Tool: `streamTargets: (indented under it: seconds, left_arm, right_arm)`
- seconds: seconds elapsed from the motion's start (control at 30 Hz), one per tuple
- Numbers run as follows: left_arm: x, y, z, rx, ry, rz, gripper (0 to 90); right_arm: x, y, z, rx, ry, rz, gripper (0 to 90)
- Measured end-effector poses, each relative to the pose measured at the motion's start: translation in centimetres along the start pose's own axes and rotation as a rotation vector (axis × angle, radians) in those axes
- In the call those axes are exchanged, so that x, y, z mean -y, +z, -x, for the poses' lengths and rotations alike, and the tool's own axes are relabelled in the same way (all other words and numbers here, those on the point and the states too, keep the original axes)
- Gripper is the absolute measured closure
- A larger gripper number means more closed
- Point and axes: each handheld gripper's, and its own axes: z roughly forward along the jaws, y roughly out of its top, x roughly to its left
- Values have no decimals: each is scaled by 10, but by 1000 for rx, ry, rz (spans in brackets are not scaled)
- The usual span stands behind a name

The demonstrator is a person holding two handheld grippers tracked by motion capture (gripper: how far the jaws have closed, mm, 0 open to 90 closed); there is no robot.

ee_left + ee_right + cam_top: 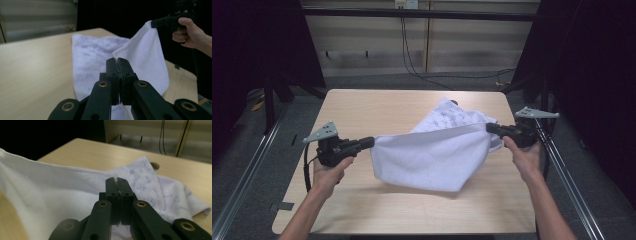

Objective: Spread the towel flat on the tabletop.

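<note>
Light wooden table (362, 107) carries our white printed cloth towel (432, 155), lifted near its right edge; we clamp it w/ left gripper (371, 142) & right gripper (490, 127), both closed on corners.

One cloth, two grippers, one table.

A single white printed cloth (432, 152) is counted on the one wooden table (362, 107); two grippers are seen, the left gripper (371, 142) and the right gripper (490, 128).

The towel (432, 155) hangs stretched between the left gripper (371, 142) and the right gripper (489, 127), above the table (362, 107). Its far portion lies on the table behind the raised edge.
</note>
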Motion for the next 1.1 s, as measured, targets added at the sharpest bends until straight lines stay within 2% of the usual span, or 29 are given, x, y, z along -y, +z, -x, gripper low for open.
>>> streamTargets:
  seconds: [0.03, 0.07, 0.13, 0.17, 0.23, 0.3, 0.33, 0.4, 0.43, 0.47, 0.5, 0.53, 0.57, 0.6, 0.63, 0.67, 0.73, 0.77, 0.8, 0.83, 0.9, 0.93, 0.97, 1.0, 1.03, 1.07, 1.1]
  left_arm:
    - [-6, -6, 5, 27, -9, 28, 884]
    - [-11, -13, 12, 50, 10, 41, 884]
    - [-13, -25, 33, 60, 71, 36, 883]
    - [-10, -29, 40, 82, 95, 19, 883]
    - [4, -36, 51, 81, 110, -17, 883]
    - [25, -40, 53, 98, 77, -44, 882]
    - [38, -42, 53, 97, 54, -58, 882]
    - [60, -46, 54, 137, -24, -82, 882]
    - [69, -48, 56, 144, -37, -109, 882]
    - [75, -51, 61, 152, -40, -129, 882]
    - [75, -51, 61, 152, -40, -129, 882]
    - [81, -56, 67, 182, -59, -139, 883]
    - [85, -66, 78, 207, -57, -153, 885]
    - [84, -73, 86, 203, -37, -159, 885]
    - [84, -73, 86, 203, -37, -159, 885]
    - [84, -81, 92, 217, -32, -156, 884]
    - [86, -90, 100, 222, -24, -173, 883]
    - [86, -90, 100, 222, -24, -173, 881]
    - [87, -90, 100, 220, -19, -186, 881]
    - [90, -89, 99, 246, -29, -176, 826]
    - [91, -89, 94, 268, -34, -166, 776]
    - [91, -88, 91, 275, -32, -182, 726]
    - [92, -85, 87, 282, -19, -218, 699]
    - [94, -81, 84, 249, 1, -240, 701]
    - [94, -81, 84, 249, 1, -240, 697]
    - [95, -68, 72, 228, -29, -266, 696]
    - [95, -68, 72, 228, -29, -266, 700]
  right_arm:
    - [-6, -12, -5, -9, -9, 21, 890]
    - [-11, -23, -9, -25, -20, 38, 890]
    - [-16, -45, -21, -51, -48, 60, 890]
    - [-15, -55, -28, -69, -58, 69, 890]
    - [-5, -71, -41, -98, -85, 71, 890]
    - [15, -82, -52, -109, -97, 50, 890]
    - [28, -87, -56, -131, -85, 53, 890]
    - [57, -95, -64, -156, -54, 28, 890]
    - [71, -99, -69, -159, -53, 9, 890]
    - [85, -104, -74, -173, -37, -7, 890]
    - [85, -104, -74, -173, -37, -7, 890]
    - [106, -116, -88, -192, -42, -45, 890]
    - [112, -122, -96, -193, -47, -63, 890]
    - [115, -128, -103, -194, -53, -72, 890]
    - [115, -128, -103, -194, -53, -72, 890]
    - [121, -148, -118, -208, -45, -47, 886]
    - [124, -159, -126, -213, -48, -30, 858]
    - [124, -159, -126, -213, -48, -30, 858]
    - [125, -163, -128, -232, -37, -36, 801]
    - [127, -166, -127, -226, -31, -46, 735]
    - [129, -163, -123, -225, -21, -54, 722]
    - [131, -158, -120, -203, -34, -64, 709]
    - [133, -151, -118, -168, -51, -88, 683]
    - [135, -140, -112, -171, -38, -117, 673]
    - [138, -129, -106, -174, -23, -136, 669]
    - [140, -117, -101, -157, -28, -161, 650]
    - [140, -117, -101, -157, -28, -161, 650]
